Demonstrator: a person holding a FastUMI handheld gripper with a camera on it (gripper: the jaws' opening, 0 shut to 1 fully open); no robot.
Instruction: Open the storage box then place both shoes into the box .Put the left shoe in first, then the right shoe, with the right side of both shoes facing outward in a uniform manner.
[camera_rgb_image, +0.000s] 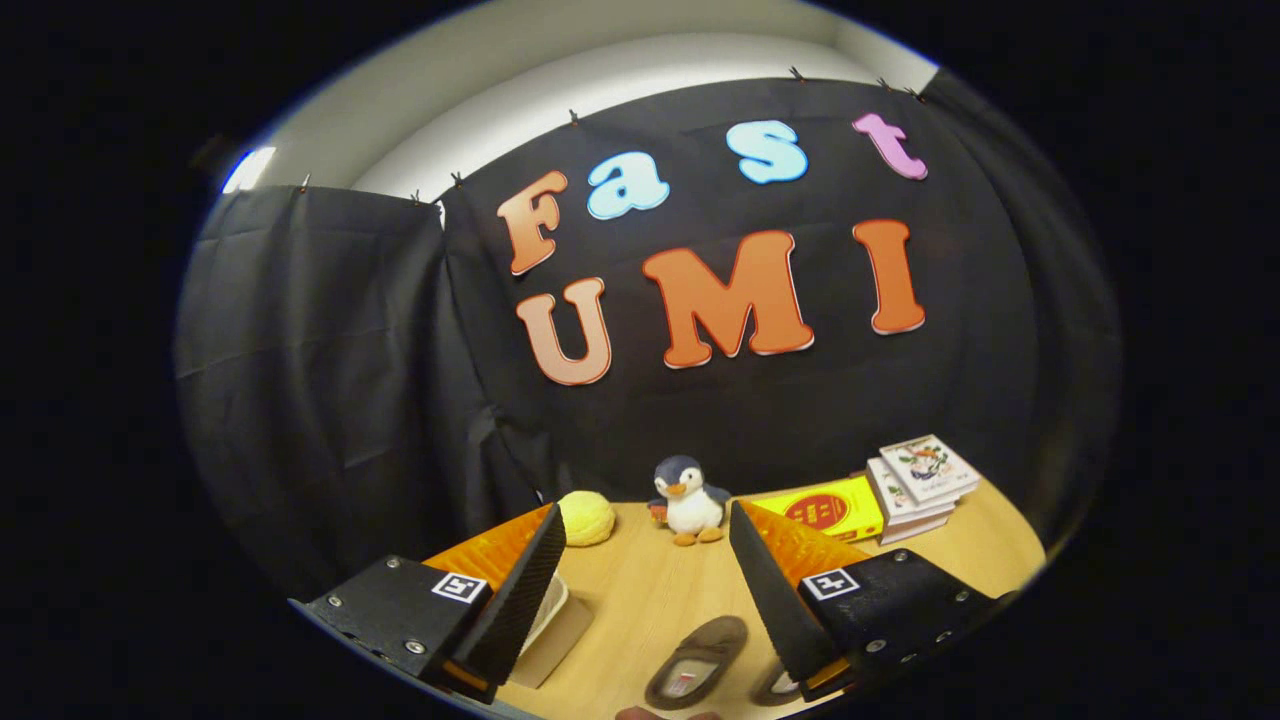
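Tool: I am holding my tool (648, 590) above the bench (650, 590) with its fingers spread wide apart, gripping nothing.
Landmark: I am taking the penguin toy (688, 500), standing upright at the back of the bench, as my reference.
Left shoe: a brown slipper (697, 662) is lying well in front of the penguin, between my fingers, its opening facing up.
Right shoe: a second slipper (775, 686) is lying just beside the first, partly hidden behind my right finger.
Storage box: a pale box (552, 625) is sitting in front and left of the penguin, mostly hidden behind my left finger; I cannot tell whether it is open.
Others: a yellow ball (586, 517) is sitting just left of the penguin; a yellow box (830, 510) and stacked books (922, 485) are lying to its right.
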